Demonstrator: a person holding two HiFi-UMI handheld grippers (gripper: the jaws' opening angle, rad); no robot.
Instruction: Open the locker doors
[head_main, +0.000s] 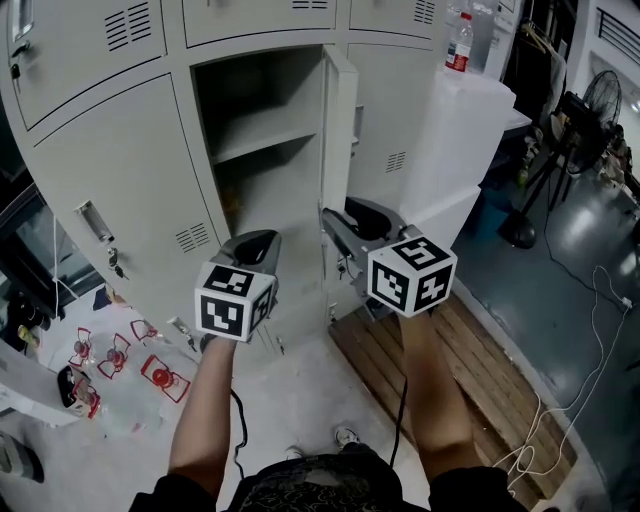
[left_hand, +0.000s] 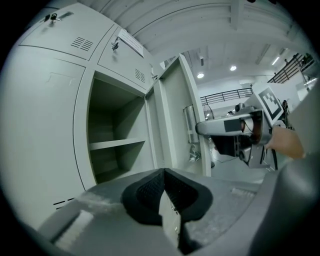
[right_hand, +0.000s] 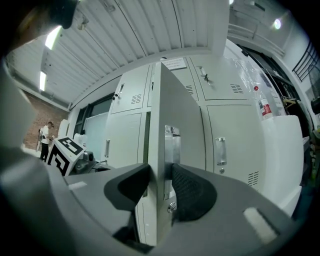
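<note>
Grey lockers (head_main: 110, 170) stand in front of me. The middle locker (head_main: 265, 130) is open and shows a bare shelf; its door (head_main: 338, 120) is swung out edge-on towards me. My right gripper (head_main: 338, 235) is shut on that door's free edge near the latch; in the right gripper view the door (right_hand: 175, 110) runs between the pads of the right gripper (right_hand: 160, 182). My left gripper (head_main: 250, 250) hangs left of the door, in front of the open compartment, touching nothing. In the left gripper view the left gripper (left_hand: 162, 182) has its pads together, and the door (left_hand: 175, 115) and right gripper (left_hand: 200, 129) show beyond.
A tall white box (head_main: 465, 130) with a water bottle (head_main: 459, 42) on top stands right of the lockers. A wooden pallet (head_main: 470, 400) lies at the lower right, with cables (head_main: 590, 380) beside it. Packed bottles (head_main: 120, 360) lie on the floor at the left. A fan (head_main: 600, 100) stands at the far right.
</note>
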